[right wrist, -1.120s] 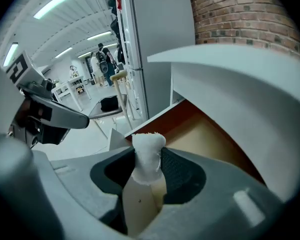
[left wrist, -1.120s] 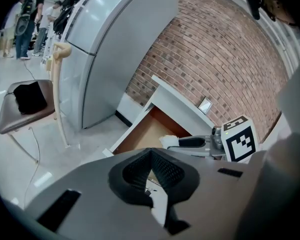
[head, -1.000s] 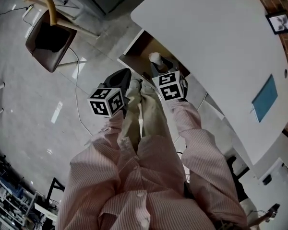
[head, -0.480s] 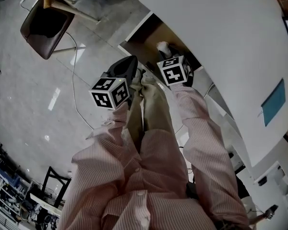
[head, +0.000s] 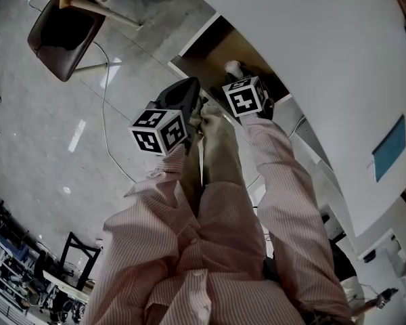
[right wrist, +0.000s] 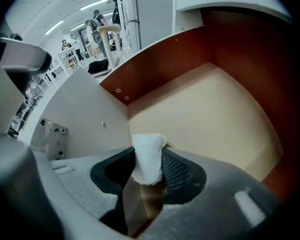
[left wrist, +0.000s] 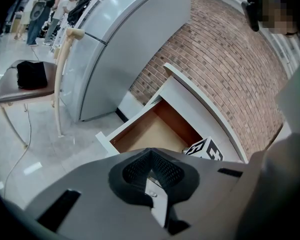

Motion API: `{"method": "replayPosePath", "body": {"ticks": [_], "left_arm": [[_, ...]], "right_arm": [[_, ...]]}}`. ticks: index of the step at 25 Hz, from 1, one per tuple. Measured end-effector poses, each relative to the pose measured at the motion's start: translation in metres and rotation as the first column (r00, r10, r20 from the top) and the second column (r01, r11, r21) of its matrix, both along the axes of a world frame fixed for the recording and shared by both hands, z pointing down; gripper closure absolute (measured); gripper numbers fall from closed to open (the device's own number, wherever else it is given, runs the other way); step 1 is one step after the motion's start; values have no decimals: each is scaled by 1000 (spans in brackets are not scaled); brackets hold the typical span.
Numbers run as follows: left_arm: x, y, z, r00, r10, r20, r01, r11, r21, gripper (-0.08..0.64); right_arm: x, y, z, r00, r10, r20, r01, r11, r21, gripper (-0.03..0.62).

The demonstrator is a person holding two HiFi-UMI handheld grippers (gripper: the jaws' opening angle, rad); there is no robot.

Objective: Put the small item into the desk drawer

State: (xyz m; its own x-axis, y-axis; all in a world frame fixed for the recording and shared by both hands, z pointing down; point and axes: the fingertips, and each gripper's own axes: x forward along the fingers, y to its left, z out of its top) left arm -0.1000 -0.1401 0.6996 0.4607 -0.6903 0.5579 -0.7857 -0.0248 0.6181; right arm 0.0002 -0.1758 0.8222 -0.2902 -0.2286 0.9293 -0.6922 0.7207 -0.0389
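Looking down in the head view, the right gripper [head: 233, 73] reaches over the open desk drawer [head: 213, 46], which is pulled out from under the white desk [head: 311, 46]. The small item [head: 231, 66] shows white at its tip, held above the cavity so that a release would likely drop it inside. The left gripper [head: 188, 87] hangs just beside, short of the drawer front, apparently idle.

In the left gripper view, its jaws meet with nothing between them and the drawer [left wrist: 150, 129] gapes ahead.

In the right gripper view, the jaws pinch the small item [right wrist: 148, 156] upright. Its soft top pokes above the pads, over the drawer's bare wooden floor [right wrist: 210, 114]. It is not yet released.
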Motion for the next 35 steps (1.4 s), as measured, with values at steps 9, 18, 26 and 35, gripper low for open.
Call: {"method": "replayPosePath", "body": {"ticks": [9, 18, 26, 35], "left_arm": [[-3, -1, 1, 1000, 3, -12, -3, 1000, -9, 560], [-3, 6, 0, 1000, 14, -13, -14, 1000, -20, 560], [1, 7, -14, 999, 35, -2, -35, 999, -17, 560], [7, 7, -50, 999, 54, 8, -54, 998, 10, 560]], "right_arm": [[-2, 8, 13, 999, -3, -53, 0, 999, -46, 428], [-2, 7, 12, 999, 20, -45, -21, 999, -30, 405], [-4, 5, -12, 999, 40, 1, -40, 999, -13, 405], [-19, 10, -74, 993, 29, 116, -35, 998, 50, 477]]}}
